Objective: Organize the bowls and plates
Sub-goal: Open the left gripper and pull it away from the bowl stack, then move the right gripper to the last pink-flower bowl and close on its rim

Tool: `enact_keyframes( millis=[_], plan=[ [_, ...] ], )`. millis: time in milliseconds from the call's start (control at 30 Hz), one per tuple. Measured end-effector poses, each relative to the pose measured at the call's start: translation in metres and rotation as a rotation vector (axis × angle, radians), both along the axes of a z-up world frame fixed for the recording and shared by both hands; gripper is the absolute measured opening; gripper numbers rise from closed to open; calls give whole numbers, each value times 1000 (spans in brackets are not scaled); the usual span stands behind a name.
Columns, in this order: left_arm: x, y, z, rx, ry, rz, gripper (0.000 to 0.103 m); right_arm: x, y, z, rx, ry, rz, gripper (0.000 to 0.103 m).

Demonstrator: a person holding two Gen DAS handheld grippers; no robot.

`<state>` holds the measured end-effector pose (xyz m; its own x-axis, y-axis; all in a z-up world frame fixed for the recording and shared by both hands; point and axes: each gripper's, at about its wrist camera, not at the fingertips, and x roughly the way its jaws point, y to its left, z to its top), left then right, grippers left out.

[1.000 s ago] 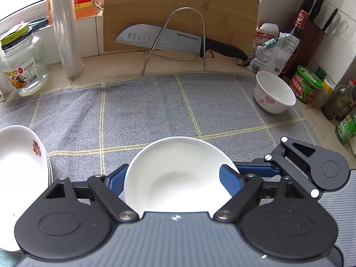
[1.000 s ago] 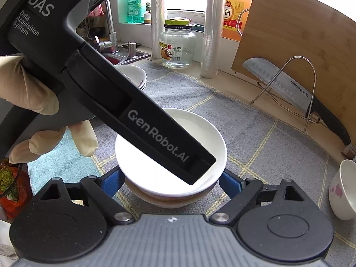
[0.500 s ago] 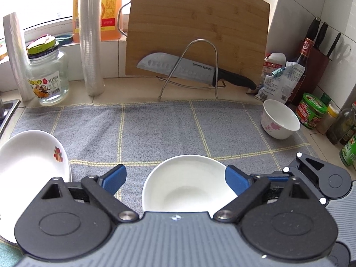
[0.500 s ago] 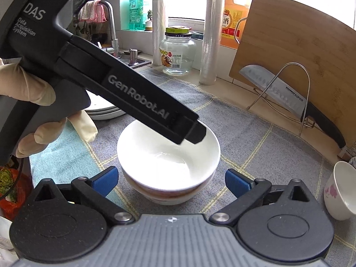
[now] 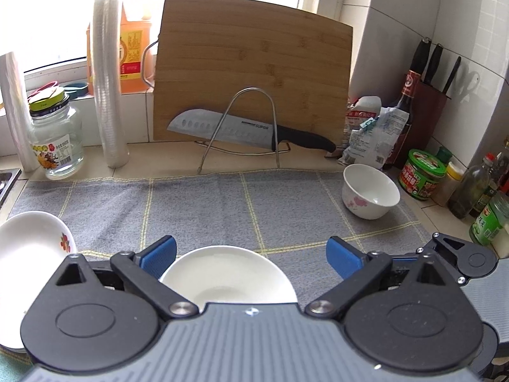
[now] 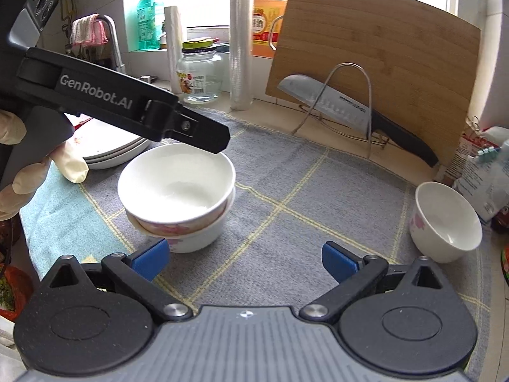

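Grey checked cloth (image 5: 241, 203) covers the counter in my left wrist view. My left gripper (image 5: 249, 253) is spread wide, blue pads (image 5: 159, 251) clear of everything. The stacked bowls (image 5: 227, 275) sit just under and between the fingers, only the white inside of the top one showing. Not touching it as far as I can tell. Plate stack (image 5: 30, 245) at the left edge, red flower print on the rim. Single floral bowl (image 5: 370, 191) upright at the far right of the cloth, well apart from the stack. Behind: bamboo cutting board (image 5: 251, 70) leaning on the wall, santoku knife (image 5: 238, 132) resting in a wire stand (image 5: 251, 124), glass jar (image 5: 55, 140) on the left.

Right wrist view: my right gripper (image 6: 243, 259) is also wide apart, holding nothing. The stacked bowls (image 6: 178, 194) are ahead-left, near the left pad; top bowl sits tilted in the lower one, pink pattern visible on its side. My left gripper (image 6: 203, 133) hangs over the bowls' far rim, gloved hand (image 6: 38, 165) on its handle. Can't tell from here whether it touches the rim. Plate stack (image 6: 111, 149) behind it, mostly hidden. The floral bowl (image 6: 445, 222) stands alone at right, just beside a bag (image 6: 483, 178). Sink tap (image 6: 111, 41) with a pink rag at far left.
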<state>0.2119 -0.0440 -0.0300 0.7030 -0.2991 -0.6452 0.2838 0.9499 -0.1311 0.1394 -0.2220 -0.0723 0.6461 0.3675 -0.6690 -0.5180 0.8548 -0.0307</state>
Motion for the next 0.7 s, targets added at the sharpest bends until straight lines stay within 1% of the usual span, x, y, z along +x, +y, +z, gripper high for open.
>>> enact_keyframes(
  millis=[200, 267, 333, 433, 567, 700],
  plan=[
    [4, -29, 0, 9, -3, -98, 100, -5, -30, 2, -31, -7, -120, 103],
    [6, -38, 0, 0, -17, -159, 100, -6, -39, 2, -41, -13, -171, 103],
    [9, -43, -1, -3, -29, -198, 100, -7, -46, 2, -61, -13, -233, 103],
    [14, -47, -2, -47, -26, -260, 100, -6, -52, -2, -104, 15, -344, 103],
    [18, -56, -3, -76, -22, -323, 101, -7, -62, -7, -144, 53, -457, 103],
    [17, -71, -4, -91, -19, -366, 101, -16, -76, -4, -184, 46, -534, 103]
  ],
)
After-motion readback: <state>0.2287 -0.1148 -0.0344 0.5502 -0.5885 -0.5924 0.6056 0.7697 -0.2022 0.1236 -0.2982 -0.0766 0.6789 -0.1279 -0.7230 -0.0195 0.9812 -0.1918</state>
